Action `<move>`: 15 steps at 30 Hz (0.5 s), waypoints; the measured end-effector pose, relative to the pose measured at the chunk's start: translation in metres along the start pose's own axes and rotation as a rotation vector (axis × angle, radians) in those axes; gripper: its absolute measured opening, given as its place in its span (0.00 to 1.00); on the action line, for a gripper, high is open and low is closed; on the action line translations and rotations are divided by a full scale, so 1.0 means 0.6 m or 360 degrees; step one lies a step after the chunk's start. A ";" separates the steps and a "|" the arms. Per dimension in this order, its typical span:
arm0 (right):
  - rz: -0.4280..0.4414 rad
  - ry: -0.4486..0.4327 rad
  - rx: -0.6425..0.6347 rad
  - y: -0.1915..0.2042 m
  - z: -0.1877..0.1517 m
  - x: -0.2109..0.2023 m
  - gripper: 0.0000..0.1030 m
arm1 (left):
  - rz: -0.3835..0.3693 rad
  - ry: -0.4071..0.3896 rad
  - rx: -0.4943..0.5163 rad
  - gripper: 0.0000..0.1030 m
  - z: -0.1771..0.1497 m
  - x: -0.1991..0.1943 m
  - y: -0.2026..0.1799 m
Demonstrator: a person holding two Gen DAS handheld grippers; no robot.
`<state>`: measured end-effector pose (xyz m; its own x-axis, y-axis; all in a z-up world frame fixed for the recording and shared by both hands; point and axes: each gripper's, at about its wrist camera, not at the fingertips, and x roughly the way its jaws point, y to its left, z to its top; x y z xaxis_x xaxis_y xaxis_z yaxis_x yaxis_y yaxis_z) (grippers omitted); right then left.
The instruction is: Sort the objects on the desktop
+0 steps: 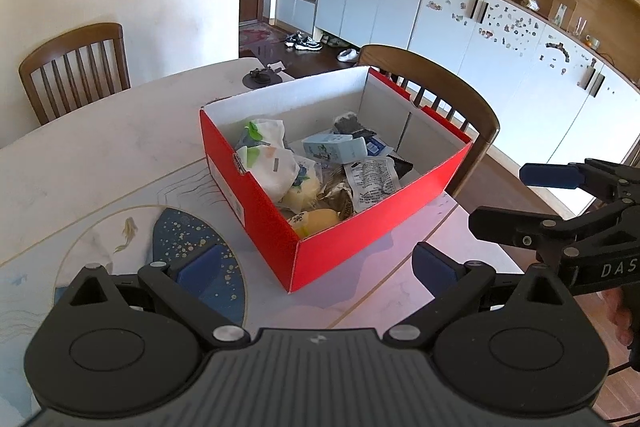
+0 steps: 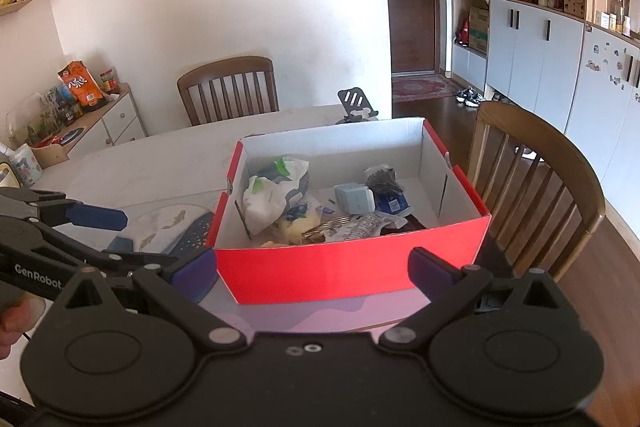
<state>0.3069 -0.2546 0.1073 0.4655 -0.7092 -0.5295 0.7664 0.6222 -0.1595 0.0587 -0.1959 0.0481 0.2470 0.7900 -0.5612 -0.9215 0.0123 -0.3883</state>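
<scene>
Left wrist view: red box (image 1: 360, 235), white inside, lid off, sits toward the far right edge of the surface (image 1: 100, 155), one corner pointing at the camera. Inside, a loose heap: white wipe packs with green flaps (image 1: 264, 151), a pale blue carton (image 1: 334, 147), a printed silver sachet (image 1: 370, 181), a yellow soft item (image 1: 316, 219) at the near corner, a dark bundle (image 1: 348, 123) at the back. Items lie tilted and overlapping, not stacked; far half of the box floor looks bare.

Progress, as a judgement: sorting looks close to done. Most loose goods seem to be in the box already; the surface around it shows only a printed mat with fish design (image 1: 132, 235) near the left front, and a small dark stand (image 1: 260, 77) at the far edge. Whether that stand is meant to be sorted, cannot tell.

Left tongs (image 1: 316, 267) are spread wide apart, nothing between them, low in front of the box's near corner. Right tongs (image 1: 516, 197) enter from the right side, also spread, holding nothing.

Right wrist view: same box (image 2: 352, 275) seen square-on, its long red wall just ahead of the spread right tongs (image 2: 312, 269). Left tongs (image 2: 116, 231) at left, parted, empty. Wooden chairs (image 2: 228, 87) stand beyond the far edge and right side.
</scene>
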 end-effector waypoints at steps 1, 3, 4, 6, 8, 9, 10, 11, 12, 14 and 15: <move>-0.0004 0.0001 0.0002 0.001 0.000 0.000 0.99 | -0.0014 0.0005 0.0005 0.99 -0.001 0.000 0.002; -0.0010 0.0004 0.0003 0.006 0.000 0.000 0.99 | -0.0030 0.0012 0.0014 0.99 -0.002 -0.001 0.005; -0.0014 0.0006 0.0003 0.008 0.000 0.000 0.99 | -0.0042 0.0016 0.0021 0.99 -0.003 -0.001 0.006; -0.0020 0.0011 0.0003 0.012 -0.001 0.000 0.99 | -0.0037 0.0024 0.0029 0.99 -0.003 -0.002 0.008; -0.0029 0.0014 0.0004 0.018 -0.002 0.002 0.99 | -0.0054 0.0037 0.0039 0.99 -0.004 -0.002 0.011; -0.0031 0.0016 0.0005 0.020 -0.002 0.002 0.99 | -0.0065 0.0043 0.0046 0.99 -0.005 -0.003 0.013; -0.0035 0.0018 0.0006 0.022 -0.003 0.003 0.99 | -0.0078 0.0048 0.0057 0.99 -0.006 -0.003 0.014; -0.0038 0.0022 0.0007 0.024 -0.002 0.004 0.99 | -0.0083 0.0047 0.0060 0.99 -0.006 -0.004 0.016; -0.0040 0.0026 0.0008 0.027 -0.003 0.005 0.99 | -0.0093 0.0049 0.0068 0.99 -0.006 -0.005 0.017; -0.0043 0.0031 0.0008 0.031 -0.003 0.006 0.99 | -0.0105 0.0052 0.0079 0.99 -0.007 -0.006 0.022; -0.0045 0.0034 0.0008 0.034 -0.003 0.007 0.99 | -0.0115 0.0055 0.0083 0.99 -0.008 -0.007 0.025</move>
<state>0.3237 -0.2444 0.1004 0.4341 -0.7194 -0.5422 0.7814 0.6002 -0.1707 0.0453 -0.2022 0.0414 0.3230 0.7643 -0.5582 -0.9150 0.1015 -0.3905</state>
